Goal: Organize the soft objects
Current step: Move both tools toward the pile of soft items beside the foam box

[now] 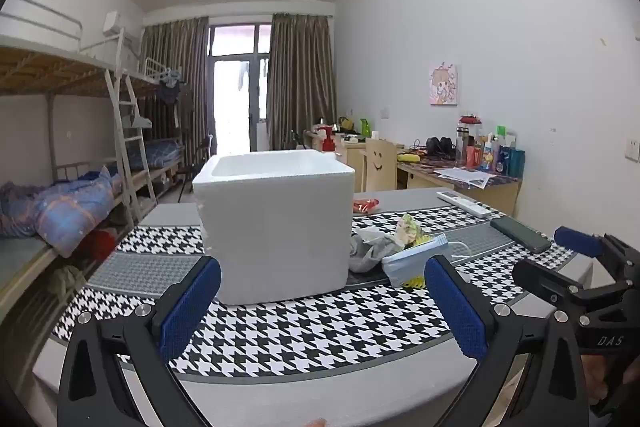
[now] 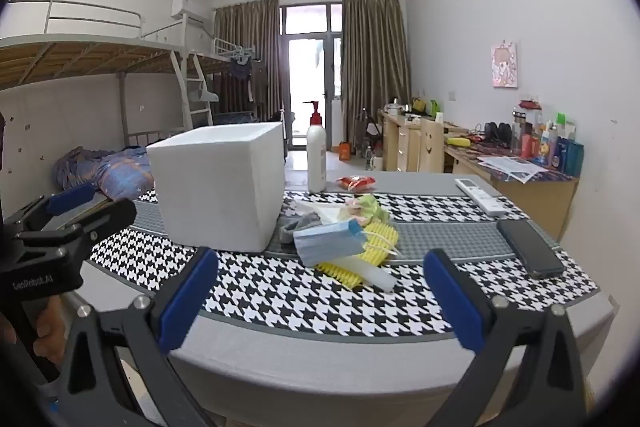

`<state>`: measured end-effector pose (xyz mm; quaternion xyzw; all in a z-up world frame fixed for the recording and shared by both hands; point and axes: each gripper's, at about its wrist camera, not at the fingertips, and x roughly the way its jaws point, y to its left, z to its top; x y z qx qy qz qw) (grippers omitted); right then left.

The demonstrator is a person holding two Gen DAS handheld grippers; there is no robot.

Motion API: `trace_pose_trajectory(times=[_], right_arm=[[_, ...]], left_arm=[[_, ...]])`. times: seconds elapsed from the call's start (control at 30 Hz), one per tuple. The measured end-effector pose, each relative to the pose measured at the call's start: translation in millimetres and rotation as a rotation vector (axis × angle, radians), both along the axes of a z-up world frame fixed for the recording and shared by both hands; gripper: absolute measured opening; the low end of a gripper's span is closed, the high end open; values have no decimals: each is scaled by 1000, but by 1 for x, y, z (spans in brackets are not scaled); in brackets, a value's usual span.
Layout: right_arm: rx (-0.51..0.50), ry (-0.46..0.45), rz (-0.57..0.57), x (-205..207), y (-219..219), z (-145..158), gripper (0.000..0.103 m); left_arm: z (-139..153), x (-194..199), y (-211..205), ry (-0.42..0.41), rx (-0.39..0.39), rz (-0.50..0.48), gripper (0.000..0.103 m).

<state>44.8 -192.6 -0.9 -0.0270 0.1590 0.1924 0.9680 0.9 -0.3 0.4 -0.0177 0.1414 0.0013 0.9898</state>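
A white foam box (image 1: 276, 223) (image 2: 220, 183), open on top, stands on the houndstooth cloth. To its right lies a heap of soft things: a stack of blue face masks (image 2: 328, 241) (image 1: 414, 261), a grey sock (image 2: 298, 225) (image 1: 370, 247), a yellow ribbed sponge (image 2: 378, 239), a pale green and pink cloth (image 2: 364, 207) (image 1: 408, 227) and a clear plastic wrap (image 2: 380, 277). My left gripper (image 1: 322, 311) is open, facing the box with nothing between its fingers. My right gripper (image 2: 324, 301) is open in front of the heap, clear of it.
A white pump bottle (image 2: 316, 155) and a red snack packet (image 2: 356, 183) sit behind the heap. A white remote (image 2: 480, 201) and a dark phone (image 2: 530, 247) lie at the right. The table (image 2: 320, 359) has a rounded grey front edge. Bunk beds stand left, desks right.
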Motion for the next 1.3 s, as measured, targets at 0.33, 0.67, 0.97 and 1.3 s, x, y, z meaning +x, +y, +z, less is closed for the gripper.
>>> trace_pose_trajectory(times=[0.33,0.67,0.97,1.3], right_arm=[[19,-10,26,-3,4,5,103],[30,-17,-9,-5,-4,6,103],[27,-24,-15,-5,-7,9,103],[24,-21,-24,-5,-7,9,103]], left_arm=[[0,-2,-11,-18,42,-8,102],[-1,-3,-7,9,21,-11,102],[4,-6,-4,2,8,-7,102],[4,-7,-4,6,13,-10,102]])
